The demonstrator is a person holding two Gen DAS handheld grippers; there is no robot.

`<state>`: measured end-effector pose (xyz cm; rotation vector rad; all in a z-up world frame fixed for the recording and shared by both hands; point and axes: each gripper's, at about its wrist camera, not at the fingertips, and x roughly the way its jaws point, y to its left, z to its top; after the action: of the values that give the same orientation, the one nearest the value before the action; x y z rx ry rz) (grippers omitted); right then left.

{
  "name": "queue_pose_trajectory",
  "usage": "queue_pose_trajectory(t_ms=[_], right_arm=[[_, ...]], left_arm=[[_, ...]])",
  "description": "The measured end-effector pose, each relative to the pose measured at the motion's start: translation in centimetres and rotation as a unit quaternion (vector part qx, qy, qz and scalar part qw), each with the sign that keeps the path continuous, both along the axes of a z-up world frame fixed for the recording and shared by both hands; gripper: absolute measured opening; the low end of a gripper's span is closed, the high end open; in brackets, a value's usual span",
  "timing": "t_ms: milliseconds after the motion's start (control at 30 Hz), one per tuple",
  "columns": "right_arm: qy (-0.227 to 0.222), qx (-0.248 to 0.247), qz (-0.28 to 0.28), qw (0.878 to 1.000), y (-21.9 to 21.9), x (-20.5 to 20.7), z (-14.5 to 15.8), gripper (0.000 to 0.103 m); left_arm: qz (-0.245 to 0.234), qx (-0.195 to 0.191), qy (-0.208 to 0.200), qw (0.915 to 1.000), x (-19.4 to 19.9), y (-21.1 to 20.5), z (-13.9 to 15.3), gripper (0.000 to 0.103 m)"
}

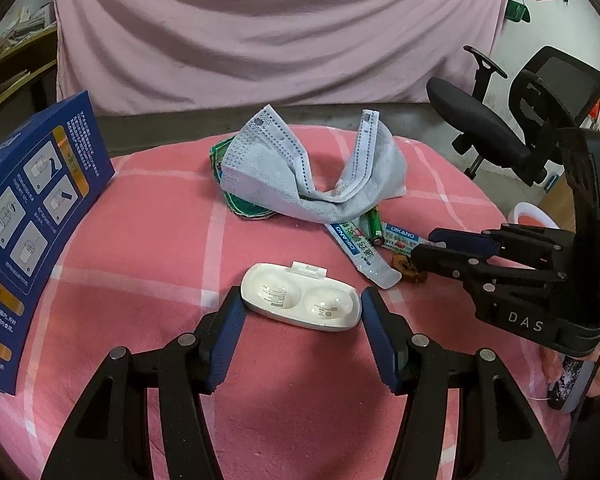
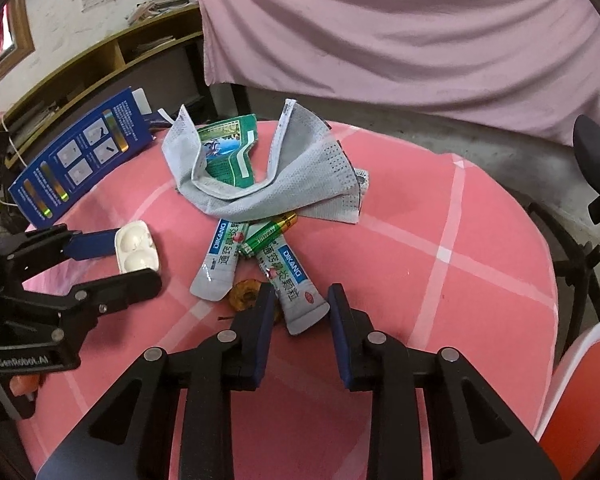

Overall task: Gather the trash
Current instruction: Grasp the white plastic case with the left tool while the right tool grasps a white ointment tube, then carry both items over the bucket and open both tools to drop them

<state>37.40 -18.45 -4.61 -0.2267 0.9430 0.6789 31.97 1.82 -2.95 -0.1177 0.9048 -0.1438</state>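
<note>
A white plastic blister tray [image 1: 300, 299] lies on the pink checked cloth [image 1: 148, 240]. My left gripper [image 1: 300, 304] is open with a pad on either side of the tray; it also shows in the right wrist view [image 2: 112, 258]. My right gripper [image 2: 300, 300] is open around the end of a grey Dikang sachet [image 2: 290, 280]. A second sachet [image 2: 219, 258], a green battery [image 2: 268, 234], a brown dried scrap [image 2: 244, 296], a grey face mask [image 2: 268, 184] and a green wrapper [image 2: 230, 152] lie beyond.
A blue carton [image 1: 32, 220] stands at the table's left edge. A black office chair [image 1: 500, 120] is off to the right. A pink sheet [image 1: 284, 32] hangs behind. A white and orange container [image 2: 580, 392] sits at the right, below the table.
</note>
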Motion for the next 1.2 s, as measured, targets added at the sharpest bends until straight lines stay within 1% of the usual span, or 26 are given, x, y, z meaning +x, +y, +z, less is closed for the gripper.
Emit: queue_pose_trajectory(t_ms=[167,333,467,600,733,800,933,1067,1133,1200], right_arm=[[-0.005,-0.004,0.006,1.000,0.5,-0.8,0.1,0.021],[-0.022,-0.014,0.003,1.000,0.3,-1.9,0.5,0.020],[-0.043,-0.017,0.007,0.999,-0.3,-3.8,1.2,0.020],[-0.066,-0.007,0.003,0.998,-1.3,-5.4,2.0,0.020],[-0.104,0.020,-0.006,0.994,-2.4,-6.8,3.2,0.020],[-0.119,0.028,-0.009,0.992,-2.6,-7.3,3.7,0.020],[-0.163,0.047,-0.019,0.985,-3.5,-8.7,4.7,0.019],[-0.226,0.083,-0.037,0.970,-5.0,-10.4,6.1,0.019],[-0.263,0.097,-0.049,0.959,-5.9,-11.5,6.9,0.019],[-0.291,0.106,-0.059,0.949,-6.6,-12.2,7.6,0.019]], left_arm=[[0.000,-0.004,-0.001,1.0000,-0.1,-0.3,0.0,0.052],[-0.003,-0.009,-0.009,0.9999,-0.4,0.0,0.1,0.052],[-0.008,-0.007,-0.039,0.9992,-1.5,0.0,0.9,0.052],[-0.007,0.007,-0.084,0.9964,-3.1,-0.7,2.0,0.052],[0.005,0.016,-0.141,0.9899,-5.3,-1.1,3.2,0.052],[0.010,0.016,-0.160,0.9869,-6.3,-1.4,3.4,0.052],[0.026,0.017,-0.211,0.9770,-8.6,-2.1,4.2,0.052],[0.034,0.001,-0.252,0.9670,-10.1,-2.8,4.9,0.052],[0.033,-0.001,-0.271,0.9620,-10.6,-3.4,5.5,0.052],[0.027,-0.001,-0.294,0.9553,-11.2,-4.2,6.4,0.052]])
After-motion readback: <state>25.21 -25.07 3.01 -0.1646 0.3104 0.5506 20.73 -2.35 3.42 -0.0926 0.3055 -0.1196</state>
